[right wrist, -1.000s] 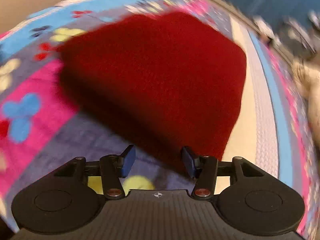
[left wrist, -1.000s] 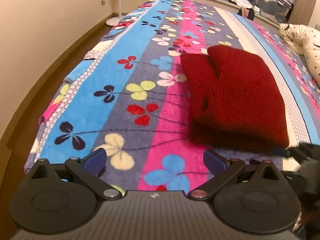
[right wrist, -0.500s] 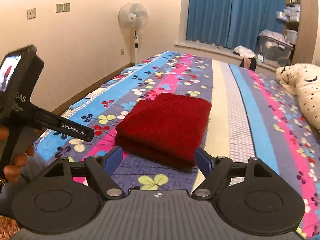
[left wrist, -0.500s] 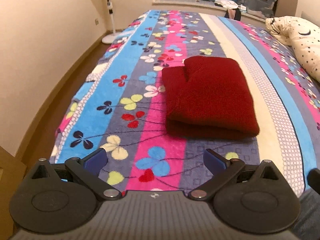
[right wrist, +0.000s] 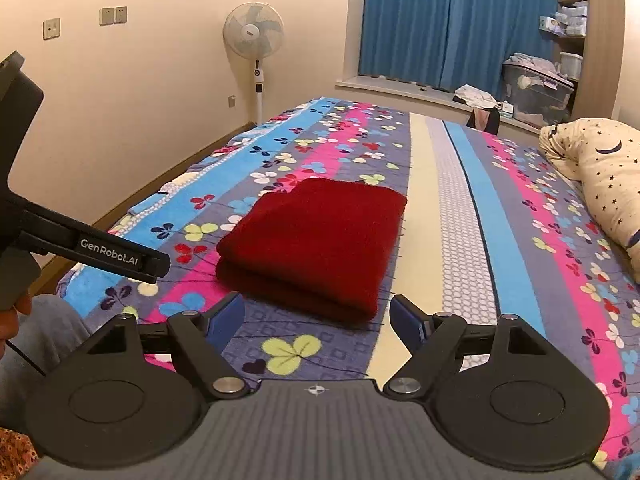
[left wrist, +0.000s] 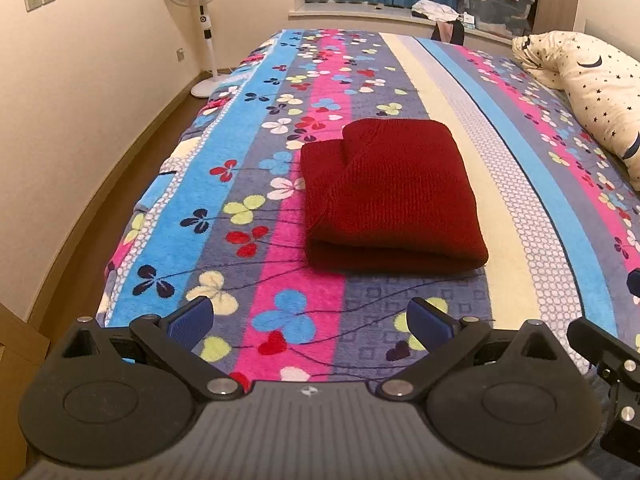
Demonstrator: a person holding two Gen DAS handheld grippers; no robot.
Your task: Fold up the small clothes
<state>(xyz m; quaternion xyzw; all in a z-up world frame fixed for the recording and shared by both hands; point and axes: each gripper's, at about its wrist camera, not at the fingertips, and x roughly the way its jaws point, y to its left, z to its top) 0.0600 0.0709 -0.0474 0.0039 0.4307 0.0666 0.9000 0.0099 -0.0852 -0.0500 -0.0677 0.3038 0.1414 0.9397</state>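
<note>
A dark red knitted garment (left wrist: 388, 196) lies folded in a neat rectangle on the flowered striped blanket (left wrist: 256, 184); it also shows in the right wrist view (right wrist: 316, 240). My left gripper (left wrist: 310, 322) is open and empty, held back above the bed's near edge, short of the garment. My right gripper (right wrist: 318, 322) is open and empty, also short of the garment's near edge. The left gripper's body (right wrist: 80, 240) shows at the left of the right wrist view.
A star-patterned cream pillow (left wrist: 592, 88) lies at the bed's right. A standing fan (right wrist: 256, 52) is by the left wall. Blue curtains (right wrist: 440, 20), a storage box (right wrist: 536, 92) and shelves are at the far end. Wooden floor (left wrist: 120, 192) runs along the bed's left.
Both grippers have pulled back and up from the folded garment, which now looks smaller and farther away. The right gripper's jaws have opened wider.
</note>
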